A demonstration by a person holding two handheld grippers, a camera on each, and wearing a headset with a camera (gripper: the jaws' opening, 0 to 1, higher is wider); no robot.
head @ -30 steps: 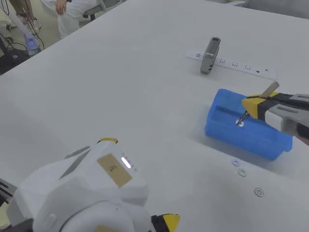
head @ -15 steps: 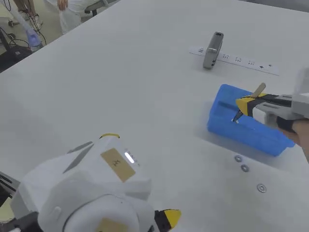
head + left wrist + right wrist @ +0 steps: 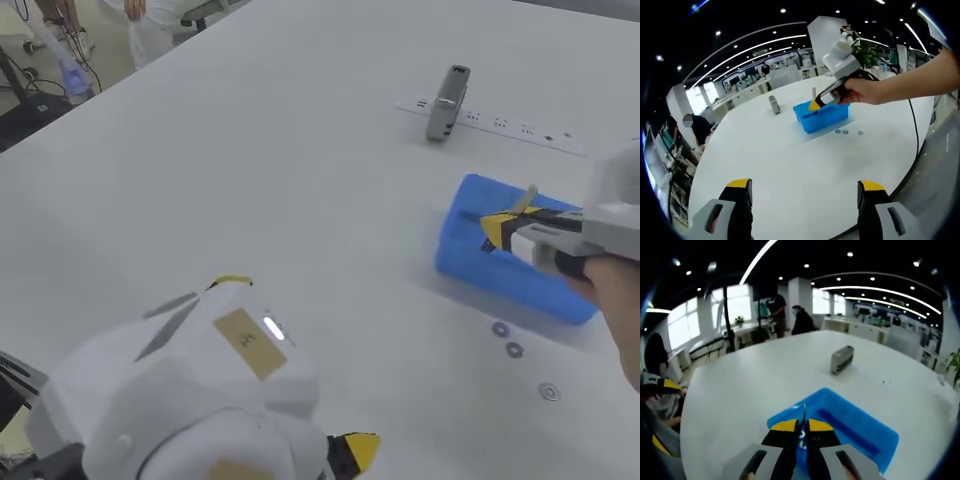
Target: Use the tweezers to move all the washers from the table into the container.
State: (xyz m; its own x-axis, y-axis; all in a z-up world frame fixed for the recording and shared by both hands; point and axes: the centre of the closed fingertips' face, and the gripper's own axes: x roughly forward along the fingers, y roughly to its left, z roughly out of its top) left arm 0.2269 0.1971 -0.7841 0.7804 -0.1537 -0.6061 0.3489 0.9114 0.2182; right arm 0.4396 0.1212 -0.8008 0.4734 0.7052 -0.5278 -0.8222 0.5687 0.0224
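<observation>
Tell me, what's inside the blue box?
Bare blue floor shows inside the container; the right gripper and its tweezers cover the near part, so any washers there are hidden.

No legible text, tan sticker [image 3: 243, 342] mark blurred, power strip [image 3: 500, 125] markings too small

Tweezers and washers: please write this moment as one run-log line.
right gripper: shut on tweezers, over container | left gripper: open | three washers on table

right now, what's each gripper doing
Left gripper: open, holding nothing.
Right gripper: closed on the tweezers, over the blue container.
</observation>
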